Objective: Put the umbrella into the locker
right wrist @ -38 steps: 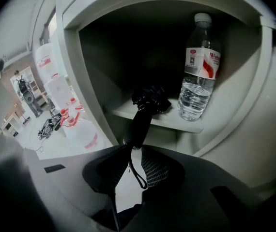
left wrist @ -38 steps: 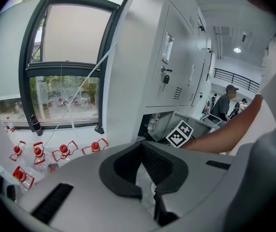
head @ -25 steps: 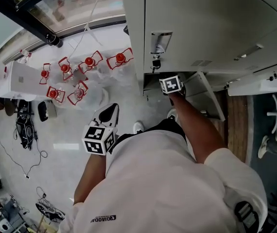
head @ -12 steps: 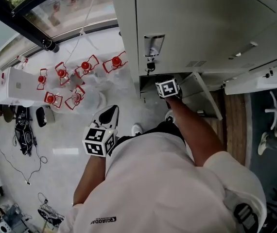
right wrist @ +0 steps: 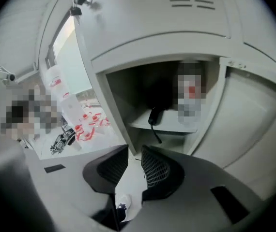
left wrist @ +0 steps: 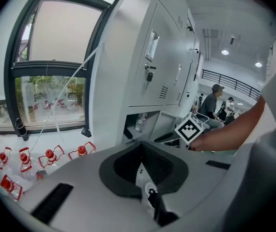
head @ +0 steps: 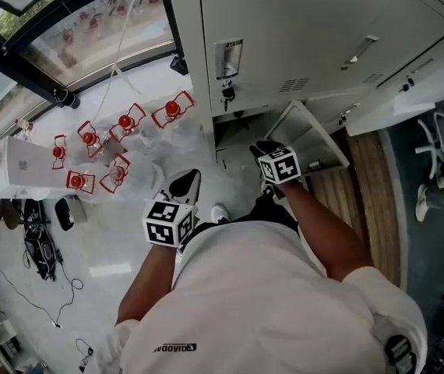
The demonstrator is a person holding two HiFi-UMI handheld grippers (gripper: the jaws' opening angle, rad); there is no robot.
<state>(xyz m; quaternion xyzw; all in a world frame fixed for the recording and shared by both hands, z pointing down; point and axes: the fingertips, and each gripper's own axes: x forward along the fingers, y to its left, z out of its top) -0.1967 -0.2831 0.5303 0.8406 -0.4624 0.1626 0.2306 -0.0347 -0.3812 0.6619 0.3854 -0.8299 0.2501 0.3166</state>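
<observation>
The black umbrella (right wrist: 153,111) lies on the shelf inside the open lower locker (right wrist: 210,129), its handle strap hanging over the shelf edge. My right gripper (right wrist: 134,152) hovers in front of that opening, clear of the umbrella, jaws a little apart with nothing between them. In the head view the right gripper (head: 263,147) is just below the locker opening (head: 234,131), beside the swung-out door (head: 308,135). My left gripper (head: 186,182) hangs over the floor to the left of the locker. In its own view the left gripper (left wrist: 140,144) looks shut and empty.
A clear bottle (left wrist: 139,123) stands in the same compartment. Keys hang from the lock of the locker above (head: 226,92). Several red-capped bottles (head: 121,123) sit on the floor by the window. A swivel chair (head: 440,154) is at the right. People stand far off (left wrist: 215,100).
My right gripper has drawn back out of the locker opening toward my body and risen. The left gripper has shifted only slightly.
</observation>
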